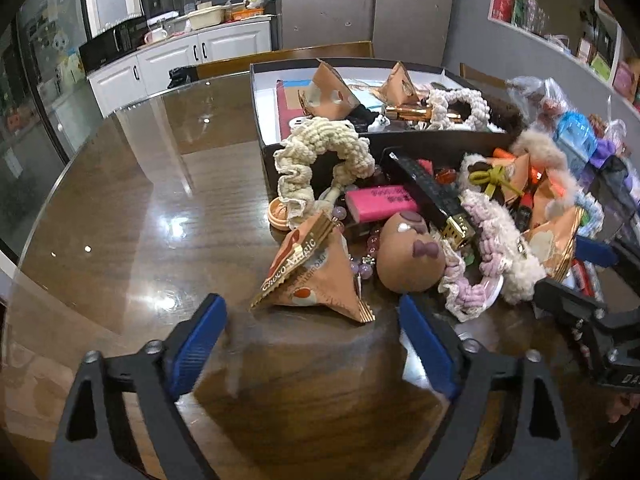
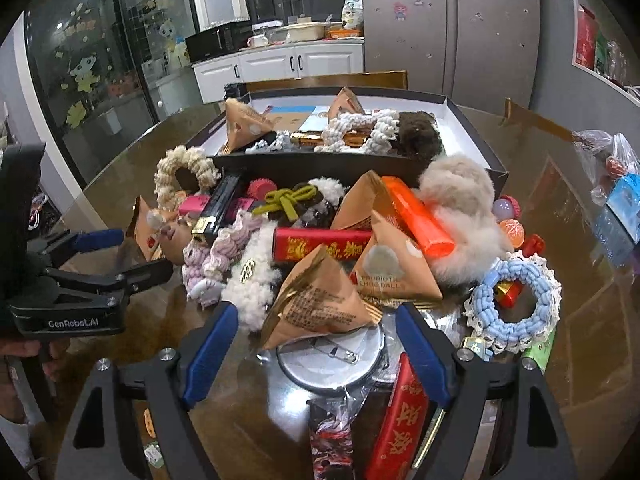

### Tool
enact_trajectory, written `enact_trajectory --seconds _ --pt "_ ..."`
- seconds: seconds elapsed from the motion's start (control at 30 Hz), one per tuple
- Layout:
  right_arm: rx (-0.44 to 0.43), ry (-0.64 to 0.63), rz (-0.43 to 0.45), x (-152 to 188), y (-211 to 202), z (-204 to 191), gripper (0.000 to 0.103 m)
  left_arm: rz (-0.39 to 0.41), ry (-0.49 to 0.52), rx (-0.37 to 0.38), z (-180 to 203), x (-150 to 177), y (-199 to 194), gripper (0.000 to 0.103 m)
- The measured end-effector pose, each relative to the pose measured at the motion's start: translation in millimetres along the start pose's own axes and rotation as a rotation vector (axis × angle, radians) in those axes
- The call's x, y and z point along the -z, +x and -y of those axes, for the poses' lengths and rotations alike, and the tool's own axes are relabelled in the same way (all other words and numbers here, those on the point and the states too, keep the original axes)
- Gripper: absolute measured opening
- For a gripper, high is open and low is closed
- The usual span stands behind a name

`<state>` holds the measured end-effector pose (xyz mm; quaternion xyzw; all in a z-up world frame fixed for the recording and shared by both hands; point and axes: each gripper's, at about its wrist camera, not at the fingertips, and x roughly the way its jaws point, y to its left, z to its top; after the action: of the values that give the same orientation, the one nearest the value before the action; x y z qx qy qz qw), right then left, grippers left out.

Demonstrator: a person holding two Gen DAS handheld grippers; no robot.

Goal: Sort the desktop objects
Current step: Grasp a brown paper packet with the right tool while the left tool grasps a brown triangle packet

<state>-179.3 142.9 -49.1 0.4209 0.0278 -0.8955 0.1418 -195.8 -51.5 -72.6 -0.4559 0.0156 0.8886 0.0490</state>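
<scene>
Sorting so far: only partly done, by my reading; a few things already lie in the black box (image 1: 264, 148) at the far side of the worktop (image 1: 140, 208), among them two tan triangle packets (image 1: 326, 94), a cream braided ring (image 1: 460, 102) and a dark furry ball (image 2: 418, 134).
Left to sort: a large mixed heap (image 2: 320, 232) sits on the worktop just in front of the box; it holds more triangle packets, woolly rings, a pink eraser (image 1: 380, 200), an orange marker (image 2: 418, 218), a red packet (image 2: 324, 244), a pale fluffy ball (image 2: 456, 216) and a light blue ring (image 2: 516, 304).
Left claw (image 1: 312, 320): wide, nothing between its blue pads, poised just short of the near triangle packet (image 1: 316, 276) at the left edge of the heap.
Right claw (image 2: 312, 324): wide too, holding nothing; a triangle packet (image 2: 320, 300) lies between its tips without the pads pressing on it.
Likely next step: each claw seems lined up on a packet, so a pick looks close.
Surface: a dark wood worktop under a glossy clear sheet, bare on the left, crowded on the right, with plastic bags (image 2: 608, 156) at the far right.
Room: a kitchen, with white cabinets (image 1: 180, 56), a black microwave (image 1: 108, 46), a grey fridge (image 2: 452, 28) and a glass door with stickers (image 2: 88, 64) on the left.
</scene>
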Motion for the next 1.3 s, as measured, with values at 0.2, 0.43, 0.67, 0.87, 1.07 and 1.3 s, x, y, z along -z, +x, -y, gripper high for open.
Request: enact_trajectory --seconds 0.2,0.43,0.67,0.87,1.07,1.3 --pt "0.002 -0.021 0.010 3 -6 -5 0.065 0.024 -0.019 -0.009 -3 1 -6 0.054" --pt "0.003 -0.031 0.020 5 -8 -8 0.052 0.032 -0.027 0.002 -6 7 -11 0.048" --pt "-0.007 -0.019 0.032 4 -12 -5 0.050 0.030 -0.057 0.020 -13 14 -18 0.047" --pt "-0.005 -0.010 0.044 2 -16 -5 0.043 0.038 -0.058 0.021 -11 16 -26 0.047" --pt "-0.003 -0.012 0.027 4 -15 -4 0.023 0.058 -0.056 0.018 -6 16 -35 0.047" --pt "-0.013 0.015 0.027 5 -14 1 0.046 0.057 -0.060 0.025 -6 18 -37 0.047"
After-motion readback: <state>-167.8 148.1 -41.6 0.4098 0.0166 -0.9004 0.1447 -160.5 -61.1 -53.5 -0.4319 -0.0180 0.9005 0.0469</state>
